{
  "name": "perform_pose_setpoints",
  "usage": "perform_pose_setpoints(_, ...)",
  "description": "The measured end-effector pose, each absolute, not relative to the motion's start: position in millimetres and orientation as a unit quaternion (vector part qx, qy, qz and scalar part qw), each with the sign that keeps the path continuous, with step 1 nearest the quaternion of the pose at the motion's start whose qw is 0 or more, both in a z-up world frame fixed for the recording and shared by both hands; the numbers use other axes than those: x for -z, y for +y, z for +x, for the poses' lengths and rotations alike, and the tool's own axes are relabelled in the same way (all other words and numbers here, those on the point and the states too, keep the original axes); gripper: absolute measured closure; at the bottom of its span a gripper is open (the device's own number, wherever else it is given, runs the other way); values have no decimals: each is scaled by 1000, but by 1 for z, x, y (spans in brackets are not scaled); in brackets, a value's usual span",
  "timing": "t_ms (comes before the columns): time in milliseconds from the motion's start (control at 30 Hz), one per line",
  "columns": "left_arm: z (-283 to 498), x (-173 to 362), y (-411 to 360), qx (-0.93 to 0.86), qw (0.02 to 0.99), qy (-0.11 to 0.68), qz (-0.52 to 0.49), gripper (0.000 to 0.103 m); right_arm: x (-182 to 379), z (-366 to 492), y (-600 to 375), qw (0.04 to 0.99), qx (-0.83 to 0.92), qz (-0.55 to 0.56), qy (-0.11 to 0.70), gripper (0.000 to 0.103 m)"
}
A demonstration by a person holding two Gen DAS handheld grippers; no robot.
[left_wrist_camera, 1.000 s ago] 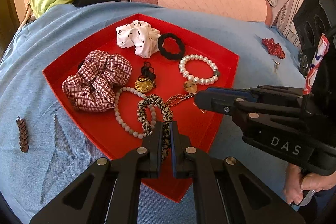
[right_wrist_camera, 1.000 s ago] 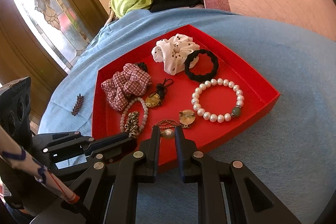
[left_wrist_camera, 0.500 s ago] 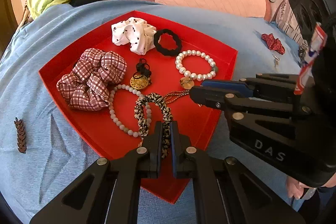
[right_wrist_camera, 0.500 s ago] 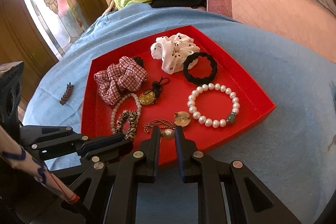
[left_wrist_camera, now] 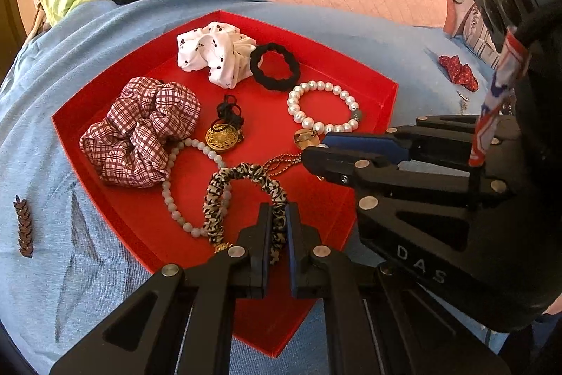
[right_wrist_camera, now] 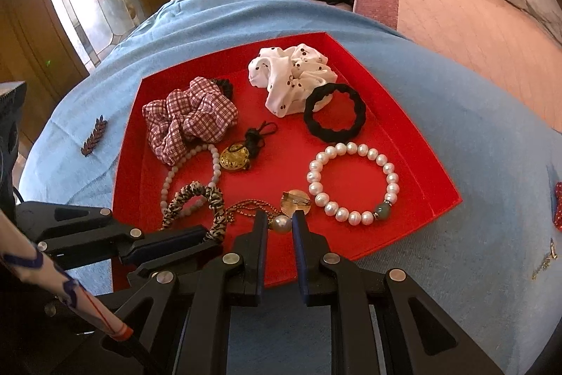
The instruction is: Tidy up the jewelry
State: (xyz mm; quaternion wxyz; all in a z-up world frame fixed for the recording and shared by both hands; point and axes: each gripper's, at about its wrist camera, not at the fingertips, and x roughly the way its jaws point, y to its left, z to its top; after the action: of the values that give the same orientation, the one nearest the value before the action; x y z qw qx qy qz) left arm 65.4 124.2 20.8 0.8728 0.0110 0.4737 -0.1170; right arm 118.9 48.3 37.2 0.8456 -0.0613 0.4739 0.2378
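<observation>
Right now your left claw (left_wrist_camera: 278,220) is pinching the near side of the leopard-print hair tie (left_wrist_camera: 242,195), fingers pressed together on the fabric, with the rest of the loop lying forward on the floor of the red tray (left_wrist_camera: 372,115). Your right claw (right_wrist_camera: 279,227) is sitting at the tray's near edge, its fingers a little apart with the large pearl bead (right_wrist_camera: 281,223) between the tips; whether they are actually touching the bead I cannot tell. A thin beaded chain (right_wrist_camera: 247,207) is running left from the bead, and a gold shell-shaped brooch (right_wrist_camera: 296,201) is lying just beyond it.

Compared with a second ago, you are holding both claws on the same pieces, and the tray is sitting a little farther from the camera in both views; the jewelry has not shifted.

The letters "DAS" are showing on the side of your right claw in the left wrist view.

Farther in, a white pearl bracelet (right_wrist_camera: 353,183), a gold locket (right_wrist_camera: 235,157), a pale bead bracelet (left_wrist_camera: 191,185), a plaid scrunchie (left_wrist_camera: 140,130), a black hair tie (right_wrist_camera: 334,117) and a white dotted scrunchie (right_wrist_camera: 291,78) are lying in the tray. A brown leaf-shaped clip (left_wrist_camera: 24,225) is lying on the blue cloth (left_wrist_camera: 70,269) left of it.
</observation>
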Motion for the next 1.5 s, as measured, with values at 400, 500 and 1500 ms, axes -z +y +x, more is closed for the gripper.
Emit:
perform_pose_setpoints(400,67,-23,127,109,876,469,1,74,-37,121,45,844,-240,-39,478,88)
perform_pose_setpoints(500,67,-24,128,108,876,469,-3,74,-37,121,45,844,-240,-37,478,88)
perform_pose_setpoints(1500,69,-31,133,91,885,457,-17,61,-50,119,35,850,-235,-12,471,56)
